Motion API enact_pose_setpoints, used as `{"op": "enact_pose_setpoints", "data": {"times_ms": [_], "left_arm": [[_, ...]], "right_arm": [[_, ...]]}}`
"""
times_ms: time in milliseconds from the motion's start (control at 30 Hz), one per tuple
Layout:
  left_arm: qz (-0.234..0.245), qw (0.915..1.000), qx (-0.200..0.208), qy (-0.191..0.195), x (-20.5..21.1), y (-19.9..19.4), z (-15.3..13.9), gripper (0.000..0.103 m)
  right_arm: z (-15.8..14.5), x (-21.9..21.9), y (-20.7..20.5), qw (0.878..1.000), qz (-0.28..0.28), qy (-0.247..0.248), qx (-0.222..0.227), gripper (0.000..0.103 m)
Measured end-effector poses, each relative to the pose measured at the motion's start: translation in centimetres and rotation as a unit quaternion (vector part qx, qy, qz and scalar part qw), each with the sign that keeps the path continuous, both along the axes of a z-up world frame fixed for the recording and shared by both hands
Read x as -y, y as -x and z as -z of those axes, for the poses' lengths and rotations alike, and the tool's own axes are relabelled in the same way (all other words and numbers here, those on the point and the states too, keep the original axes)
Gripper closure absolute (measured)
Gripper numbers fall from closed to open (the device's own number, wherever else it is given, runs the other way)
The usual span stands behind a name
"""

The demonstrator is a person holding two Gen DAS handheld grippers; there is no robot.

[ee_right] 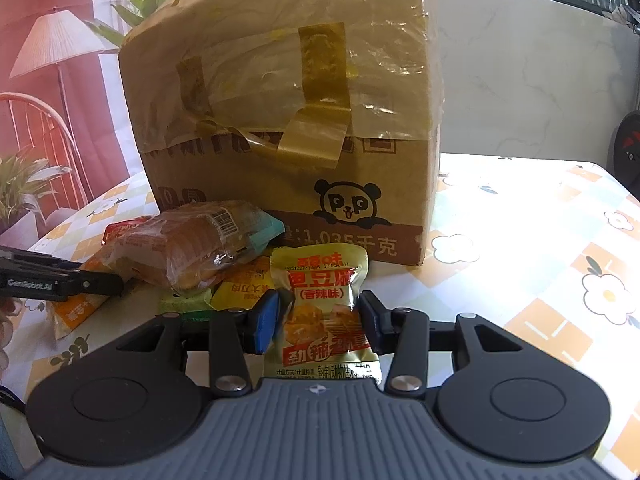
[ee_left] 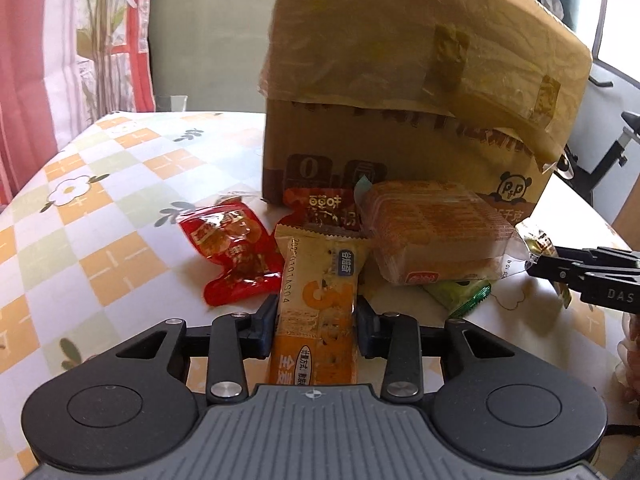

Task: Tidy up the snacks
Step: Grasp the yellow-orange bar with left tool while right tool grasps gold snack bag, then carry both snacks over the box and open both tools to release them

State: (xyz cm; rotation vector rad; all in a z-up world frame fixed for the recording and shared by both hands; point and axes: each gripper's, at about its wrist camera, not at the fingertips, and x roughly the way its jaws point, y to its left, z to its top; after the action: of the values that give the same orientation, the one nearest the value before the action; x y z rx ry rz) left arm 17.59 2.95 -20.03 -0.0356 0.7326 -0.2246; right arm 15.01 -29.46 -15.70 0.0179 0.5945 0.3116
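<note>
Checked, flower-printed cloth covers the surface (ee_left: 100,216), which carries a taped cardboard box (ee_left: 400,80) with a panda print low on its front.

Left wrist view only: a red snack packet (ee_left: 236,256) lies flat left of the pile, and an orange biscuit bar (ee_left: 316,300) sits between the left gripper (ee_left: 316,320) fingers, which are clamped on its sides.

Right wrist view only: a gold tofu pouch (ee_right: 320,304) stands upright in the right gripper (ee_right: 320,320), fingers clenched on it, just before the box.

Both views show a clear-wrapped cake pack (ee_left: 432,232) resting on top of the other snacks against the box front, partly hiding a green packet (ee_left: 460,296).

Both grippers point forward and downward toward the pile.
</note>
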Motion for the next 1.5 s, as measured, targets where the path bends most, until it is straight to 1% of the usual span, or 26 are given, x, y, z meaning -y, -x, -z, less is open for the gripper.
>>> {"op": "enact_pose_setpoints", "data": {"times_ms": [100, 200, 300, 433, 567, 767, 867, 1033, 1167, 1300, 1500], "left_arm": [[-0.004, 0.9999, 0.008, 0.008, -0.4, 0.2, -0.7, 0.063], [-0.004, 0.9998, 0.013, 0.017, -0.5, 0.5, -1.5, 0.063], [0.003, 0.9997, 0.021, 0.013, -0.1, 1.1, -2.3, 0.064], [0.007, 0.9993, 0.033, 0.014, 0.3, 1.8, -3.3, 0.064], [0.001, 0.9985, 0.052, 0.019, 0.2, 2.2, -4.7, 0.064], [-0.006, 0.9960, 0.083, 0.033, 0.1, 2.3, -6.9, 0.064], [-0.004, 0.9938, 0.105, 0.036, 0.1, 2.5, -8.2, 0.064], [-0.001, 0.9902, 0.133, 0.043, 0.3, 2.2, -10.3, 0.064], [-0.001, 0.9864, 0.160, 0.038, 0.7, 1.9, -12.3, 0.064], [0.004, 0.9815, 0.188, 0.033, 1.3, 1.2, -14.7, 0.064], [0.012, 0.9733, 0.225, 0.045, 2.5, -1.4, -18.3, 0.064]], "right_arm": [[0.0, -0.1, -0.2, 1.000, 0.001, 0.007, -0.005, 0.057], [0.0, -0.5, -0.1, 1.000, 0.006, 0.027, -0.009, 0.057], [-0.4, -1.3, 0.3, 0.999, 0.005, 0.050, -0.007, 0.057], [-1.7, -1.3, 1.5, 0.999, 0.002, 0.039, 0.007, 0.057], [-3.1, -0.8, 2.0, 0.999, 0.009, 0.031, 0.017, 0.057], [-6.1, 0.1, 3.0, 0.999, 0.020, 0.008, 0.045, 0.057], [-7.9, 0.3, 3.3, 0.998, 0.022, -0.004, 0.062, 0.057], [-10.9, 0.2, 3.4, 0.995, 0.013, -0.009, 0.100, 0.057], [-13.4, 0.1, 3.1, 0.991, 0.003, -0.013, 0.130, 0.057], [-15.8, 0.0, 1.8, 0.988, -0.009, -0.010, 0.154, 0.057], [-18.8, 0.0, -2.1, 0.983, -0.013, 0.001, 0.181, 0.057]]}}
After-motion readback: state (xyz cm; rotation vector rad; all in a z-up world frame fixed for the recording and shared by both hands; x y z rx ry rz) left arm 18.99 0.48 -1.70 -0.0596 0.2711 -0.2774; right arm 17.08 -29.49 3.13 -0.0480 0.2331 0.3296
